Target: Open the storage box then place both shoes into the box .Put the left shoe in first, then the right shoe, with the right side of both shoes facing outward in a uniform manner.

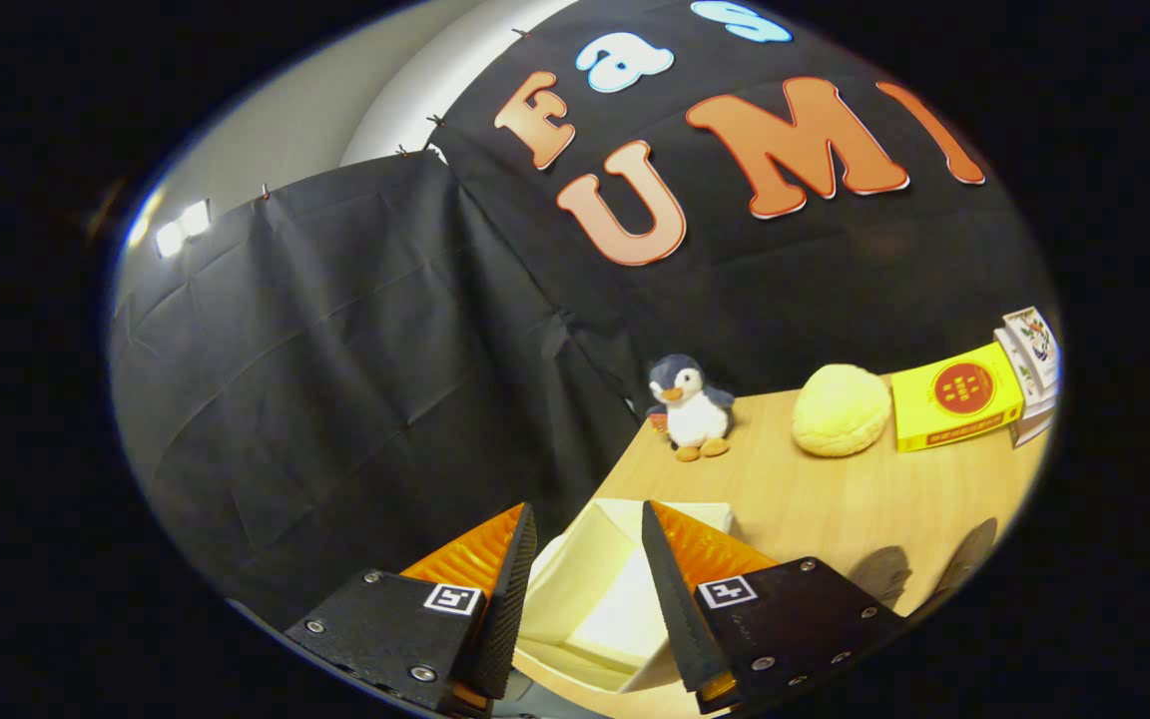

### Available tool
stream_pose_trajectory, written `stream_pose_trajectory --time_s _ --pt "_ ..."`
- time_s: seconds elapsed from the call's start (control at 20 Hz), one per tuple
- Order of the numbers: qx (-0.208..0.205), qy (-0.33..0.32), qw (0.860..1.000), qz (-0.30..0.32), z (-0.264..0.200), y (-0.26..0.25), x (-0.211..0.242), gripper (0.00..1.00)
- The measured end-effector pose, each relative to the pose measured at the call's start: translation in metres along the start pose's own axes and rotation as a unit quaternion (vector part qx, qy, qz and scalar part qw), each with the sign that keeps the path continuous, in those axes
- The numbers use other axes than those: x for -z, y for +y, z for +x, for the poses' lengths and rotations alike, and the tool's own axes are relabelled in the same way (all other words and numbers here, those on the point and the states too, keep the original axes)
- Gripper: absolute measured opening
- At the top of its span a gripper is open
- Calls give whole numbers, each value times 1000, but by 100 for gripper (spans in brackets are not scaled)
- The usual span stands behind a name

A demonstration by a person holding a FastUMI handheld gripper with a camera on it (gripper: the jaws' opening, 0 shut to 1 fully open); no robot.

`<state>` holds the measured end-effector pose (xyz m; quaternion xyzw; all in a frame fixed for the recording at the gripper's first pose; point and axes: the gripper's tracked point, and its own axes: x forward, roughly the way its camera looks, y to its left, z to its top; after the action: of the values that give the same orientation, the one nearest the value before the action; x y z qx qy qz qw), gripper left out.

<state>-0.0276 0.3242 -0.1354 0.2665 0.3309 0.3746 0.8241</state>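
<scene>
Claw (587, 524) released, nothing grasped, over open storage box (595, 599).

Pale box on wooden table (815, 499), seen between and just below spread fingers. Beyond fingers: plush penguin (690, 404), round yellow bun-like thing (841, 409), yellow carton (954, 396). Two dark shoes (924, 571) right of right finger.

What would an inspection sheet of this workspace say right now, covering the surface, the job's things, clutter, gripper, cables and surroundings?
Surface: wooden table, light grain, with a black cloth wall behind it.
Job's things: pale storage box seen between and just below the fingers, its inside showing; grey shoes lie partly visible beside the gripper's right finger.
Clutter: toy penguin upright at the table's far edge; round yellow cushion beside it; yellow book next to a stack of books.
Gripper: gripper open, fingers apart over the box, holding nothing.
Cables: nothing seen.
Surroundings: black cloth pinned up; white wall and a ceiling light beyond.
</scene>
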Motion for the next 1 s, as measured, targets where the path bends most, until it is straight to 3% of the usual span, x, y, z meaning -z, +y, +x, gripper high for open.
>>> stream_pose_trajectory --time_s 0.2,0.55,0.8,1.0 --pt "58 13 998 -37 -31 -65 25 67" --pt "127 62 990 -25 -70 -141 81 77" --pt "187 121 974 -33 -90 -189 124 86" --pt "207 152 966 -30 -88 -213 153 90"
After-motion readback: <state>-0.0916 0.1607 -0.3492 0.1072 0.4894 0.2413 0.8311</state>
